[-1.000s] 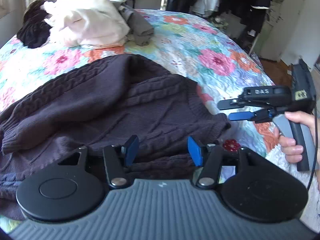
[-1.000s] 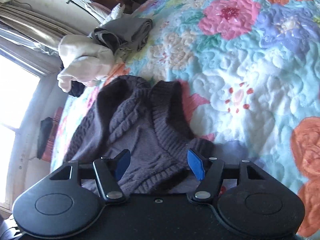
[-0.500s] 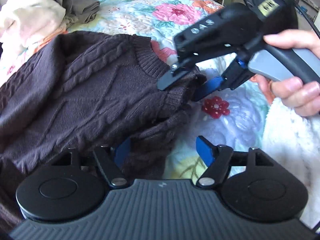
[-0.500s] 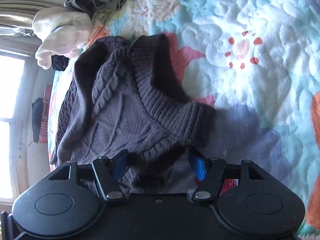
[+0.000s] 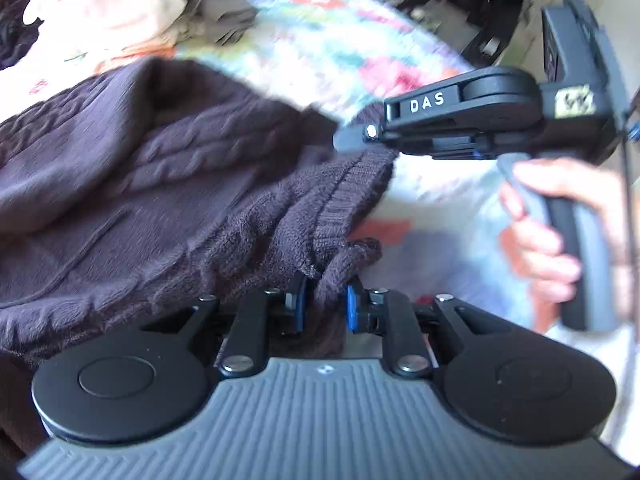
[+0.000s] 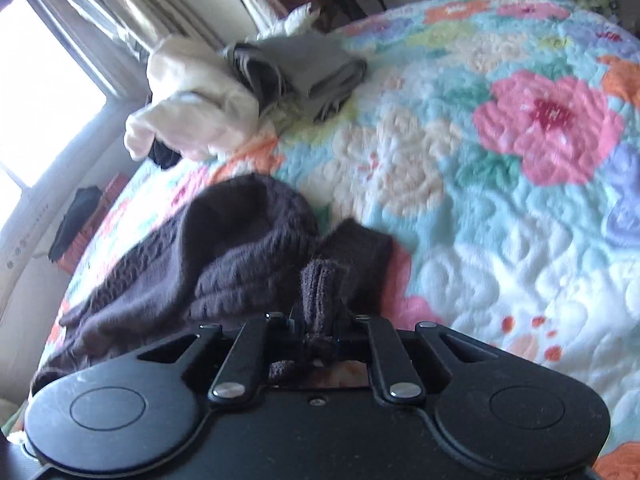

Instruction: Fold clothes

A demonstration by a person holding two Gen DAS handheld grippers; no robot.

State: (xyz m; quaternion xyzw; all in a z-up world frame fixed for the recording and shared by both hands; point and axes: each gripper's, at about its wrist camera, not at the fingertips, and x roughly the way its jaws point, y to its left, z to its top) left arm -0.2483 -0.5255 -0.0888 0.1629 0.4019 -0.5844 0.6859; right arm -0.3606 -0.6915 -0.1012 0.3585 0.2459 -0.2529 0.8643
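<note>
Both my grippers have just closed on the sweater [image 5: 152,184]: half a second ago the jaws stood wide, now the left gripper [image 5: 323,306] pinches a knit fold at six o'clock, and the right gripper [image 6: 320,340] clamps ribbed edge. With both grips set, I judge a lift or fold can begin. Most of the sweater lies on the quilt [image 6: 500,208], toward nine o'clock. "DAS" reads on my right gripper's side.

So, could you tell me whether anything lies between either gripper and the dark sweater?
Nothing visible does. The left gripper and the right gripper have each just closed their jaws on knit of the dark sweater, so both already pinch it directly.
</note>
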